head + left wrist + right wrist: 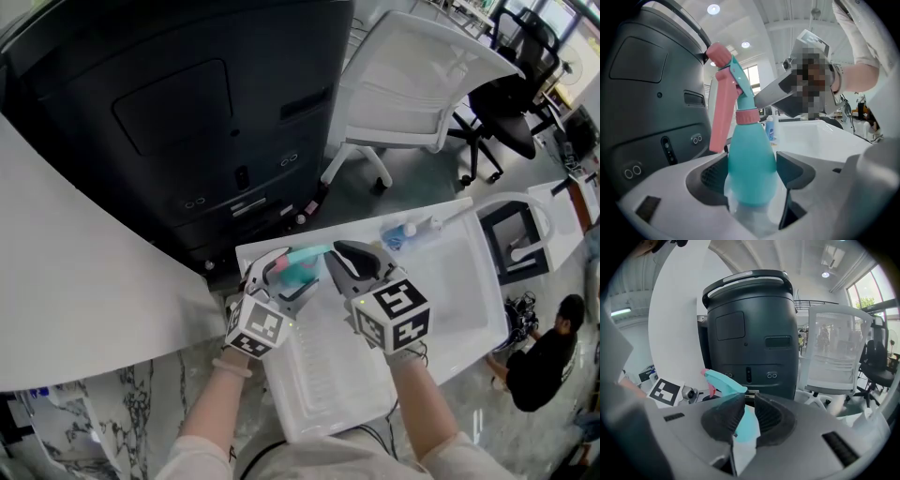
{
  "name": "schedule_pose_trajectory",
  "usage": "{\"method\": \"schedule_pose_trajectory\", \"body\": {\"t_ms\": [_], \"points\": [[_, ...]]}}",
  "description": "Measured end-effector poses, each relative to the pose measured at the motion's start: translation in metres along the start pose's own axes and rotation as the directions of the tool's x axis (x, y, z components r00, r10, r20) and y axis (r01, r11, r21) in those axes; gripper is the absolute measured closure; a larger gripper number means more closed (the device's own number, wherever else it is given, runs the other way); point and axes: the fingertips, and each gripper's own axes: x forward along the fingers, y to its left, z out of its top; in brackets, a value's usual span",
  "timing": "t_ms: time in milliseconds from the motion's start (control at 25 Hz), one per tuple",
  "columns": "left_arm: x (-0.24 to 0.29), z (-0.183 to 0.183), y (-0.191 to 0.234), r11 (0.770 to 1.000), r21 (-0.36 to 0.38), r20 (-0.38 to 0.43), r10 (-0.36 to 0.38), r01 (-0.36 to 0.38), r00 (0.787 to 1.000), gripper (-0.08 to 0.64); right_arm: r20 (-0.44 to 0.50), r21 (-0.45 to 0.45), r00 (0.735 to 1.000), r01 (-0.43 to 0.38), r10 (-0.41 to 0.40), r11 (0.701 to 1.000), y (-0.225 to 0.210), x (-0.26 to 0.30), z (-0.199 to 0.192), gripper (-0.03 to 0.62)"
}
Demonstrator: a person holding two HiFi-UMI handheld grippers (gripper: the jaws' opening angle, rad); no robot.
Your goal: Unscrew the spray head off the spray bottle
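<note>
Spray bottle (750,164): teal body, pink collar and trigger, upright and held clear above the white tray (450,281).

Spray head (723,380): on the bottle, with the collar seated at the neck.

Left gripper (752,171): jaws set wide, pads pressed on either side of the bottle's body.

Right gripper (745,416): jaws nearly together, closed on the teal spray head from above.

Surroundings: a small blue-capped bottle (398,234) lies at the tray's far end. A dark machine (187,112) and a white chair (422,84) stand beyond.
</note>
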Motion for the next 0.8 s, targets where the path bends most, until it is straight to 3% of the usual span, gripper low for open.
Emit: {"method": "schedule_pose_trajectory", "body": {"t_ms": [200,400,480,600,800], "points": [[0.000,-0.001,0.000,1.000,-0.007,-0.005,0.004,-0.004,1.000,0.233,0.019,0.017,1.000,0.013,-0.013,1.000,0.001,0.001,-0.001,0.528],[0.002,-0.001,0.000,1.000,-0.019,-0.004,0.001,-0.001,1.000,0.233,0.072,0.072,0.997,-0.027,0.022,0.997,0.014,-0.026,-0.001,0.523],[0.002,-0.002,0.000,1.000,-0.019,-0.005,0.001,-0.001,1.000,0.233,0.109,0.111,0.991,-0.084,0.072,0.990,0.024,-0.029,0.002,0.523],[0.001,-0.002,0.000,1.000,-0.014,-0.010,0.005,-0.006,1.000,0.233,0.151,0.155,0.976,-0.179,0.156,0.972,0.041,-0.022,0.010,0.441],[0.002,-0.004,-0.001,1.000,0.000,-0.022,0.006,-0.006,1.000,0.233,0.178,0.153,0.970,-0.193,0.165,0.969,0.046,-0.011,0.017,0.345]]}}
